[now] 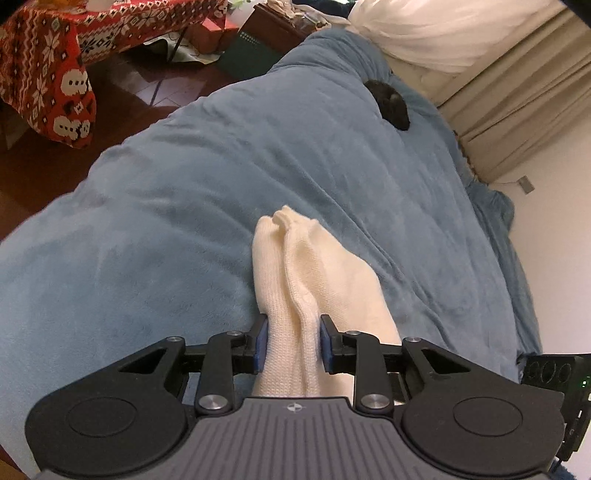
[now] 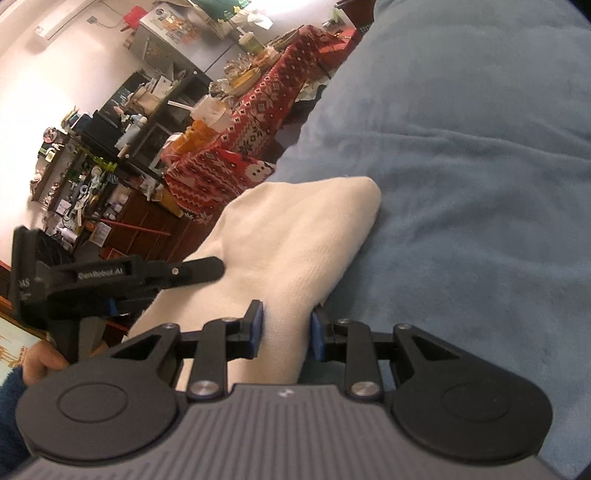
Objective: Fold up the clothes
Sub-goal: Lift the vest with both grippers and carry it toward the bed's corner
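A cream knitted garment [image 1: 314, 266] hangs bunched over a blue fleece blanket [image 1: 184, 184] on a bed. My left gripper [image 1: 292, 341] is shut on the garment's folds, the blue pads pressed against both sides. In the right wrist view the same cream garment [image 2: 295, 236] stretches forward, and my right gripper [image 2: 286, 334] is shut on its near part. The left gripper [image 2: 147, 280] shows there at the left, gripping the cloth's other edge. The blanket [image 2: 461, 184] lies under the garment.
A small black cloth [image 1: 389, 105] lies on the blanket far ahead. White pillow [image 1: 424, 33] and beige curtain [image 1: 524, 122] at right. A table with a red patterned cloth [image 1: 48, 66] stands left of the bed; it also shows in the right wrist view [image 2: 258, 110], with cluttered shelves [image 2: 92, 166].
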`<state>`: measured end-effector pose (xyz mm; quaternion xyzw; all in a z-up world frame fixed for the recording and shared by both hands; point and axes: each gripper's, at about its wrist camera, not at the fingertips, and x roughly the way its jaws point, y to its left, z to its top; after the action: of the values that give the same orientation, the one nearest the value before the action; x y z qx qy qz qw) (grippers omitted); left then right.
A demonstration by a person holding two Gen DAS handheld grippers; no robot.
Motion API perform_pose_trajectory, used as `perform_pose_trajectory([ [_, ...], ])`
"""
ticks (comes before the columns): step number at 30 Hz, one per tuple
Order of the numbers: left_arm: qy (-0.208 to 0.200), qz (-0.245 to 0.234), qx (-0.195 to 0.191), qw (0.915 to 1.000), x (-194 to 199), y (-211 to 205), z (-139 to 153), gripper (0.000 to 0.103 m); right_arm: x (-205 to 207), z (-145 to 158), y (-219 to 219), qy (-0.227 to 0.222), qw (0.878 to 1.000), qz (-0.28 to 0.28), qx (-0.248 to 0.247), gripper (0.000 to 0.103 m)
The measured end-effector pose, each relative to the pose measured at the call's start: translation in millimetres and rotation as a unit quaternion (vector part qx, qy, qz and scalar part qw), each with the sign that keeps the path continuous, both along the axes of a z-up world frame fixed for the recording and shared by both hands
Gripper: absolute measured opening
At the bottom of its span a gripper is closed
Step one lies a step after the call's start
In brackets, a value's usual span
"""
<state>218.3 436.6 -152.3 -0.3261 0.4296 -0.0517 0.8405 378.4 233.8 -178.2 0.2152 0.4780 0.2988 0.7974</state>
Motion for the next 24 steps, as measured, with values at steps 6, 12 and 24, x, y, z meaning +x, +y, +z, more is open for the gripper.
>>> perform_pose_trajectory([
  [6, 0.006, 0.021, 0.033, 0.9992, -6.9, -3.2, 4.5, 0.046, -7.7, 3.5, -0.5, -0.017, 1.000, 0.003, -0.007, 0.030],
  [12, -0.045, 0.021, 0.175, 0.9833, -20.5, -24.2, 54.7, 0.041, -36.0, 40.8, -18.7, -0.110, 0.990, 0.039, -0.078, 0.031],
  [24, -0.043, -0.100, 0.180, 0.9775, -37.4, -84.3, 38.1, 0.026, -77.2, 56.9, -0.7, -0.174, 0.961, 0.184, -0.106, 0.024],
])
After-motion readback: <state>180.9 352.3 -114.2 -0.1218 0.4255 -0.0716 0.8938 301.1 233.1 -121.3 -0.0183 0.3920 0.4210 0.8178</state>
